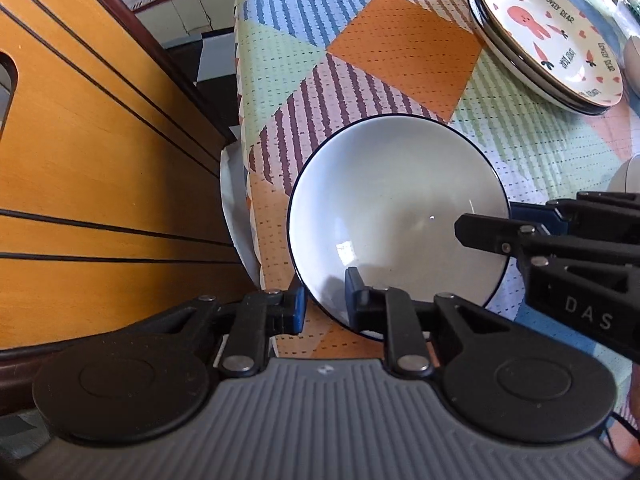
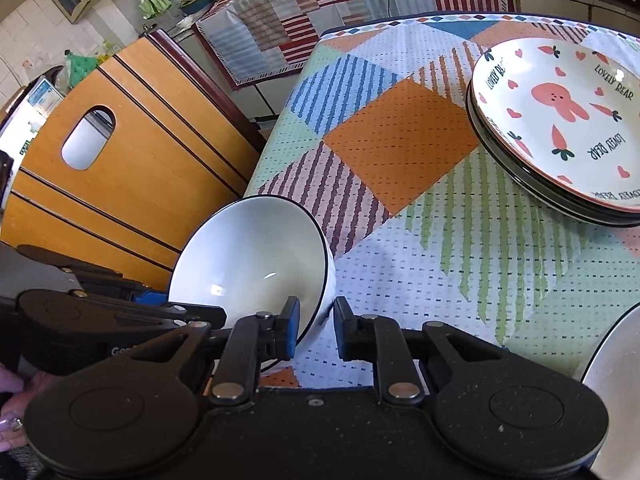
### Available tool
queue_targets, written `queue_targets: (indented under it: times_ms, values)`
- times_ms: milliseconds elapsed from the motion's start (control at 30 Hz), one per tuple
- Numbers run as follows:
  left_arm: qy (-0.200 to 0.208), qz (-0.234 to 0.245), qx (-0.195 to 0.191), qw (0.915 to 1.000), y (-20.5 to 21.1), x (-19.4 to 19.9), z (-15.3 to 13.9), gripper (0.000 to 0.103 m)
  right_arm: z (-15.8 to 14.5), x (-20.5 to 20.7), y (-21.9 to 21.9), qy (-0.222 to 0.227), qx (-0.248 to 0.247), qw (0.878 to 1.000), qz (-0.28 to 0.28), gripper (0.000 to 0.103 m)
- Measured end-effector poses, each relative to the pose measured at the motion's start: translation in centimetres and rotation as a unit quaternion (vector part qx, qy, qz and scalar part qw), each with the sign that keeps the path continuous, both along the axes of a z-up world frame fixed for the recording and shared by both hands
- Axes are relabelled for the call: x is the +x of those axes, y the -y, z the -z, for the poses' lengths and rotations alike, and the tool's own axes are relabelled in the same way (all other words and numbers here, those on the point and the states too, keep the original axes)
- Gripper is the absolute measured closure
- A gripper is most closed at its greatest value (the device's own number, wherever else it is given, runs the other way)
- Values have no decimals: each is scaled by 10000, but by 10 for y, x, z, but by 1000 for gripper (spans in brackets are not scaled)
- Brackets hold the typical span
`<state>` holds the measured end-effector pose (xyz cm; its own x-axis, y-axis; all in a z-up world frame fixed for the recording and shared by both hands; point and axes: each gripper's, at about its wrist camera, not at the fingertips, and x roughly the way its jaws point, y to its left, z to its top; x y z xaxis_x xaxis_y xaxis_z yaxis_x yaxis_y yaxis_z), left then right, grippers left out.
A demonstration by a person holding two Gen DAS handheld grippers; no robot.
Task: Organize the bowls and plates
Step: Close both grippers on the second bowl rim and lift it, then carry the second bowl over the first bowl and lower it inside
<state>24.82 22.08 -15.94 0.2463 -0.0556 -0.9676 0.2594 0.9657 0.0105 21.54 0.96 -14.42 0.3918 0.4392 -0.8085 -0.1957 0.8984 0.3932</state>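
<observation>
my left fingers [image 1: 325, 306] clamp white bowl [image 1: 396, 216] rim, lower centre | my right fingers [image 2: 316, 330] clamp same bowl's rim | plates [image 2: 560, 136] upper right on bench [image 2: 400, 248]

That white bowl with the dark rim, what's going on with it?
Both handheld grippers are on the white bowl with the dark rim, near the edge of the patchwork tablecloth. The left gripper straddles its near rim; the right gripper straddles the opposite wall. The stack of carrot-print plates sits untouched further along the table.
</observation>
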Motion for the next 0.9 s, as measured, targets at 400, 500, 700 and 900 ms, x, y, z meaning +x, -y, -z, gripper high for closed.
queue_targets:
  times_ms: [400,500,700,900]
  values:
    - [31,174,75,9998,13,-14,-13,90,-1,-8,11,-291,-50,9995,58,85]
    - [239,299,187,9991,22,-24,-20,90,-4,-15,17,-228,35,9997,73,84]
    - [519,509,258,9970,40,-42,-39,90,-15,-28,39,-164,265,9994,171,85]
    - [782,520,118,9955,59,-61,-58,90,-31,-45,58,-35,235,9996,175,85]
